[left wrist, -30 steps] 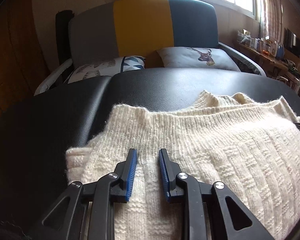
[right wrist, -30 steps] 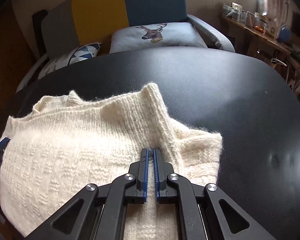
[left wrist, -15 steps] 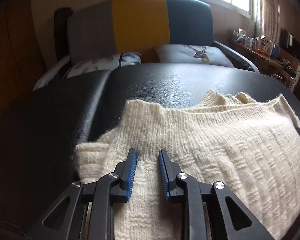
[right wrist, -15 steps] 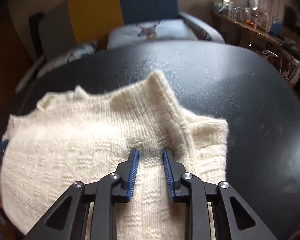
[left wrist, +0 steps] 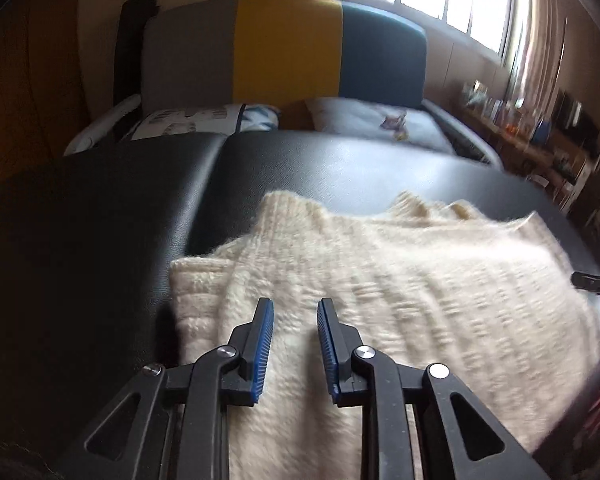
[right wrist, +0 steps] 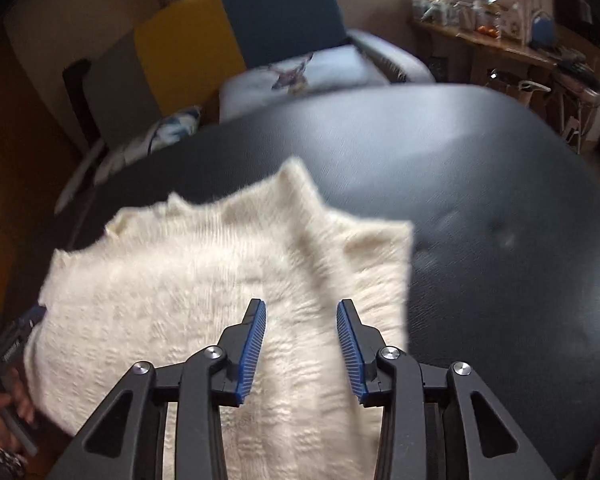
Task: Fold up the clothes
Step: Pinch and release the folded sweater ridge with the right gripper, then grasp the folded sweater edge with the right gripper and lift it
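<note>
- The cream knitted sweater (left wrist: pixel 400 292) lies on the black counter (left wrist: pixel 340 168), near its close edge; the sleeves seem to be turned in already, because a doubled layer shows at each side, at the left in the left wrist view and at the right in the right wrist view.
- The left gripper (left wrist: pixel 294 320) stands over the left part of the sweater with its blue pads apart and no wool between them; the right gripper (right wrist: pixel 302 324) stands over the right part with its jaws wide apart and also holds nothing.
- This scene fits two stages: a fold just laid down and released, or a new grip about to be taken; the pictures do not settle which one.
- If a further fold is wanted, each gripper should take all layers of the thick knit together, at matching places on the two sides, and both should travel at the same level so the edge stays straight.
- The wool is bulky and soft, with a ribbed band at the far edge and a textured block pattern on the body; it stretches and can slip out of a shallow pinch.
- The counter is smooth padded leather-like material with a seam; the sweater probably slides on it easily, though the blur makes this hard to judge.
</note>
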`<state>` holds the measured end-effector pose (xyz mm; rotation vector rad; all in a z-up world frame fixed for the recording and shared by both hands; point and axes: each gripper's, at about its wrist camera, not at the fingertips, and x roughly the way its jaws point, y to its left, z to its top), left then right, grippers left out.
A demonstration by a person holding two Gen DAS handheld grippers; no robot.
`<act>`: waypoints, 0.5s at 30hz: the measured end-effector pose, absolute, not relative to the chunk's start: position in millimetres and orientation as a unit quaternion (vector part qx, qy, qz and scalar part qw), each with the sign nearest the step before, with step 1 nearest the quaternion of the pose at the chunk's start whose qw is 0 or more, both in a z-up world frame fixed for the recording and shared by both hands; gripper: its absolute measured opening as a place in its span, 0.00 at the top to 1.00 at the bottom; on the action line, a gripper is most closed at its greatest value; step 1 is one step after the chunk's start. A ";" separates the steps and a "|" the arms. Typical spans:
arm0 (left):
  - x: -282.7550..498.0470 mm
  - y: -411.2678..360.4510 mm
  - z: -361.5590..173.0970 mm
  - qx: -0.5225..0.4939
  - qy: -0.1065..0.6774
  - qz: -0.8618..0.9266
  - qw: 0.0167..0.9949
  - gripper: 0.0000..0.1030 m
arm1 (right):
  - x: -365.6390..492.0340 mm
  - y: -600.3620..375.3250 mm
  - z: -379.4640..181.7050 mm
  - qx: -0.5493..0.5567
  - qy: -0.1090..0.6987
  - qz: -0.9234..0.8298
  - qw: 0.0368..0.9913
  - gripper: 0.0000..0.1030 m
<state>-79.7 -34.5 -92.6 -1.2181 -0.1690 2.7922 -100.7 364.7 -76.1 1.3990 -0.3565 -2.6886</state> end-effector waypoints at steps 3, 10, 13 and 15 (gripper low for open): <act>-72.8 -16.9 -89.2 -0.396 -0.073 0.912 0.070 0.78 | -100.7 384.0 -61.1 0.448 -0.139 -0.882 0.044 0.36; -61.1 45.1 -86.3 -0.408 -0.029 0.908 0.087 0.78 | -103.0 417.9 -80.5 0.489 -0.179 -0.853 0.017 0.28; -62.0 63.7 -84.4 -0.415 0.008 0.907 0.065 0.78 | -98.0 421.2 -91.8 0.497 -0.194 -0.845 0.030 0.27; -62.3 65.3 -83.9 -0.420 0.006 0.906 0.056 0.78 | -96.2 420.8 -99.0 0.501 -0.204 -0.840 0.041 0.24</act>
